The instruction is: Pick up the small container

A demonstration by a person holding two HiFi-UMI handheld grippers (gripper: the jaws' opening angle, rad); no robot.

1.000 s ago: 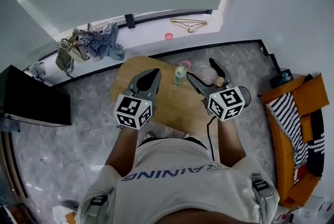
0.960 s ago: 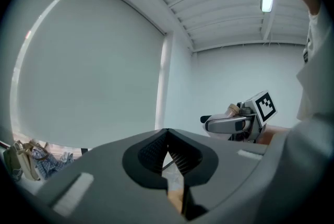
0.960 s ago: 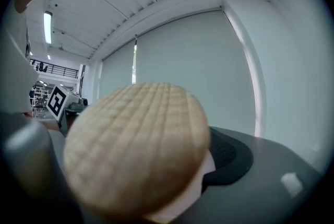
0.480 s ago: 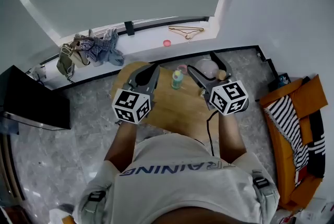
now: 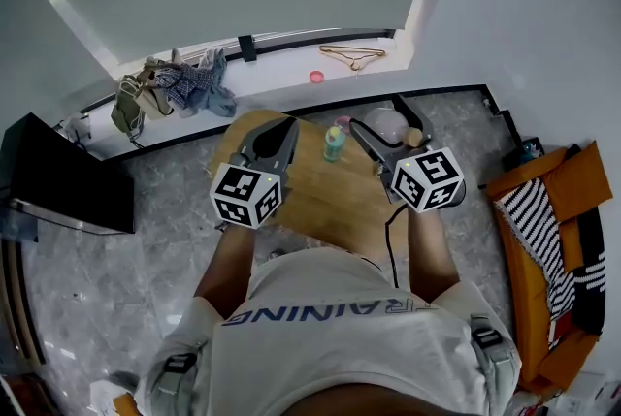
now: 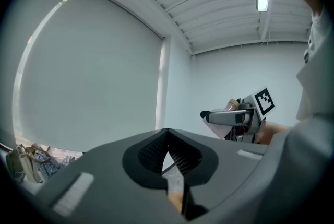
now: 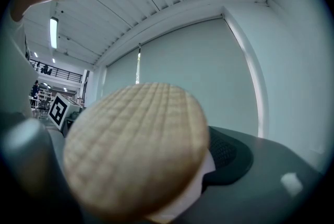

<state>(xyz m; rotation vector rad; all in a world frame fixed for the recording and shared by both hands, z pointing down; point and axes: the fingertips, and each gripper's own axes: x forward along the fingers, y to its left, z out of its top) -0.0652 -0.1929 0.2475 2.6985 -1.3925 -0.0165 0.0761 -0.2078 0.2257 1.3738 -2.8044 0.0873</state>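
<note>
The right gripper has its jaws spread wide and clamped on the small container, which lies on its side between them. Its round, tan, ribbed lid faces back toward the gripper's marker cube and fills much of the right gripper view. There the pale body behind the lid sits against the dark ribbed pad of the jaw on the right, while the other jaw is only a blur at the lower left. In the left gripper view this gripper points level, with the container held up against the plain wall. The left gripper has its jaws brought together, the two ribbed pads meeting at the tips with nothing between them, and in the head view it points forward beside the right one. Below both grippers in the head view is a round wooden table. On its far part stands a small green bottle, with a small pink item just beyond it. The table stands on a grey marbled floor. Past it runs a white window ledge carrying a heap of clothes, a clothes hanger and a small pink object. A black cabinet is at the left, and an orange seat with a striped cloth is at the right.
</note>
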